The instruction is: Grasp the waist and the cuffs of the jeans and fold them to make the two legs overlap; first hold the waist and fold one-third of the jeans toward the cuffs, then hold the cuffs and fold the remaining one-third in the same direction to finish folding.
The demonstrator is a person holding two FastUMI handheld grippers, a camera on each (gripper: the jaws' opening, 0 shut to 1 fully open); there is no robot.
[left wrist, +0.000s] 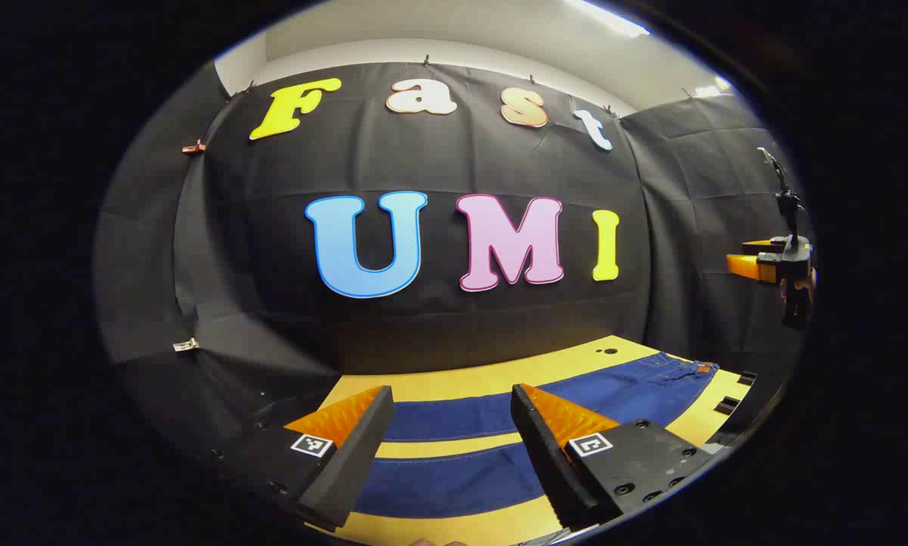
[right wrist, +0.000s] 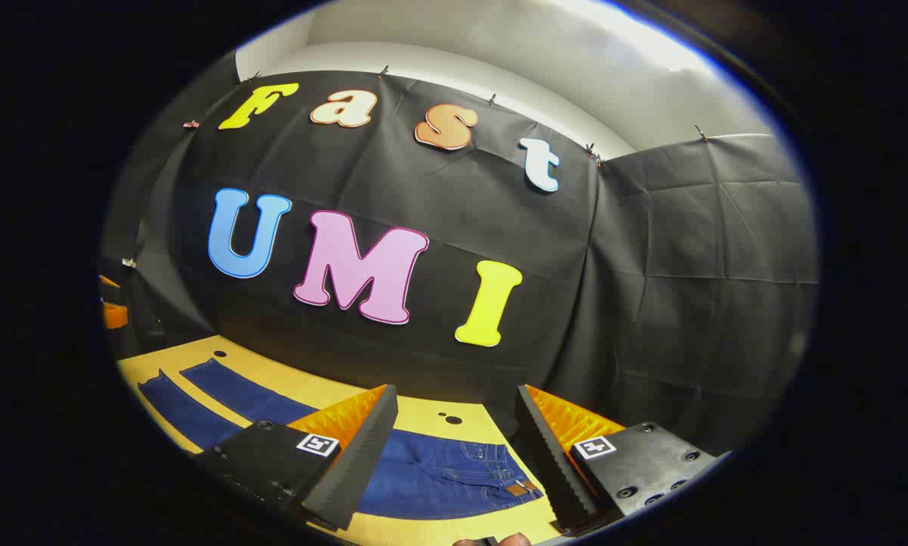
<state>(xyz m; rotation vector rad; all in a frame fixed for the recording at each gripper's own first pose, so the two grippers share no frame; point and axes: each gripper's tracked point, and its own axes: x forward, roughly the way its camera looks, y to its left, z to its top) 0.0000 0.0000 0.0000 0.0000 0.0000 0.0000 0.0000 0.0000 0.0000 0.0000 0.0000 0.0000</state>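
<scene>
Left gripper view, nearest first: the left claw point(left wrist: 452, 425) hangs wide open over the lower legs of the jeans point(left wrist: 499, 413), both fingers spread apart with nothing between them. Beneath it the two blue legs lie flat on the yellow surface point(left wrist: 454, 383), side by side, a strip of bare surface showing between them. Follow the legs to the right and they meet at the waist point(left wrist: 689, 371), far right on the surface. Further off, high at the right edge, there's the other claw, orange fingers pointing left, held up well clear of the surface; I cannot tell from here how its fingers stand.

Right gripper view now: the right claw point(right wrist: 456, 425) is open too, fingers apart and empty, poised above the waist point(right wrist: 492, 466) end of the jeans point(right wrist: 424, 474). The brown patch point(right wrist: 517, 489) sits at the waistband, near the right finger. Out to the left, the two legs stretch away across the surface point(right wrist: 287, 383).
</scene>
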